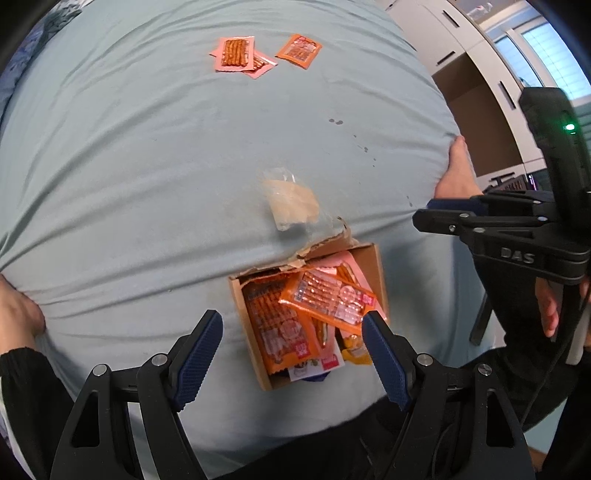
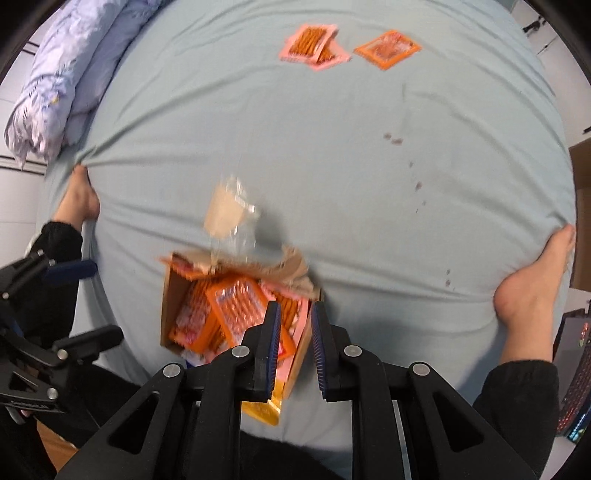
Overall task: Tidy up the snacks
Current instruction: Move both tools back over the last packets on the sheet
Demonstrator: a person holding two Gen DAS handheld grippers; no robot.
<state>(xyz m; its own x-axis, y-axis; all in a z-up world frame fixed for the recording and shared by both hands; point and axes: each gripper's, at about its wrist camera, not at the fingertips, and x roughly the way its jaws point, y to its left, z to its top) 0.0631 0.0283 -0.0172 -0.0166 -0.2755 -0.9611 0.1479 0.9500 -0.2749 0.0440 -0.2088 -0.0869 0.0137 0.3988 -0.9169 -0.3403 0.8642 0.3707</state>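
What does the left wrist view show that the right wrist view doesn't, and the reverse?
Left only: white cabinets, a window and the left gripper open above the box.
Right only: a folded floral quilt, a lit keyboard and the right gripper, fingers narrowly apart, empty.
Both: the snack box, loose packets far off, and bare feet.

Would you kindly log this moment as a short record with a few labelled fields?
surface: light blue bedsheet
container: torn cardboard box, open, near the person
box contents: orange and pink snack packets, one orange packet lying on top
sorted so far: pink packets, overlapping, beside one orange packet, both at the far end
loose item: clear plastic wrapper just beyond the box
left gripper: jaws wide apart, empty, above the box
right gripper: jaws narrowly apart, empty, over the box's right edge
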